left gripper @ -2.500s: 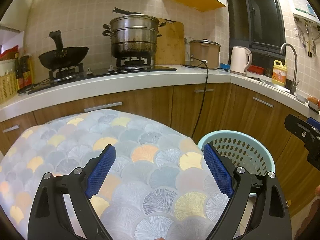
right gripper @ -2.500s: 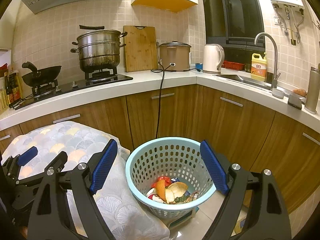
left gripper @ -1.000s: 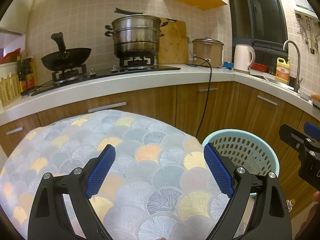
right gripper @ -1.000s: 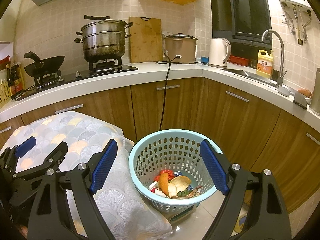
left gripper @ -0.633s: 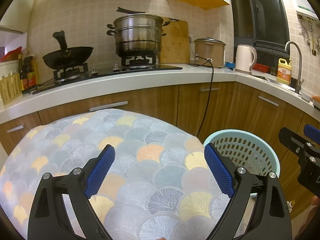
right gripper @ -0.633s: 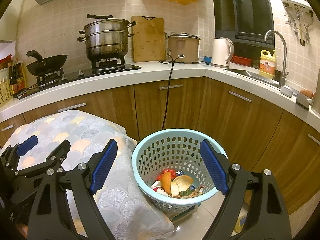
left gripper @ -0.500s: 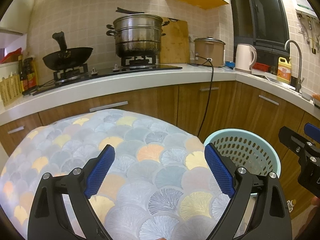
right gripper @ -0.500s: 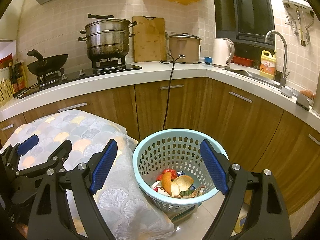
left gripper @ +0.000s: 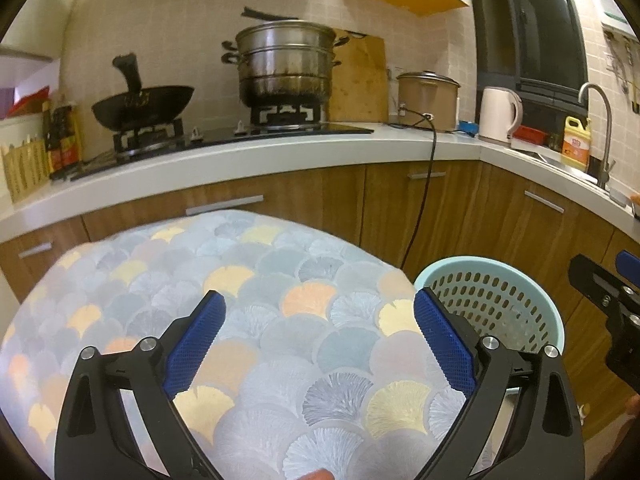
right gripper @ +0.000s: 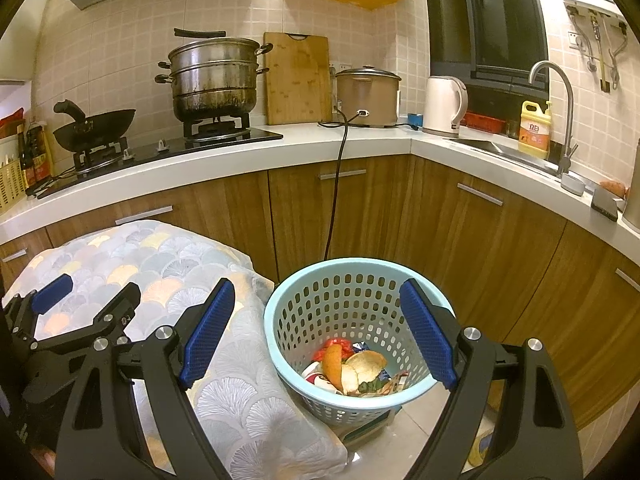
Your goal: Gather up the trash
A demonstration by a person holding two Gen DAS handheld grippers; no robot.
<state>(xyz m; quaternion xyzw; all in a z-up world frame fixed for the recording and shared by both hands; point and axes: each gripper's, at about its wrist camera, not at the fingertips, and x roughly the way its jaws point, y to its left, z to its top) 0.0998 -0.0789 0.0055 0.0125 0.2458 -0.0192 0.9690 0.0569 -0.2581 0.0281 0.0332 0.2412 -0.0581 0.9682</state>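
Observation:
A light blue perforated basket (right gripper: 352,276) stands on the floor beside a table covered with a fan-pattern cloth (right gripper: 168,264). It holds trash (right gripper: 352,368): orange peel, wrappers and scraps. My right gripper (right gripper: 316,328) is open and empty, held above the basket. My left gripper (left gripper: 316,340) is open and empty above the cloth-covered table (left gripper: 248,304). The basket (left gripper: 496,304) shows to its right, as does the right gripper's side (left gripper: 612,312). The left gripper also shows in the right wrist view (right gripper: 80,300).
A counter (right gripper: 280,148) runs behind with a gas stove, a steel steamer pot (right gripper: 212,76), a wok (right gripper: 96,124), a cutting board, a rice cooker (right gripper: 368,96) with a hanging cord, a kettle and a sink. Wooden cabinets (right gripper: 480,232) stand close behind the basket.
Both grippers have stayed open and empty. Both views have drifted slightly; the basket sits a little more to the right in the right wrist view.

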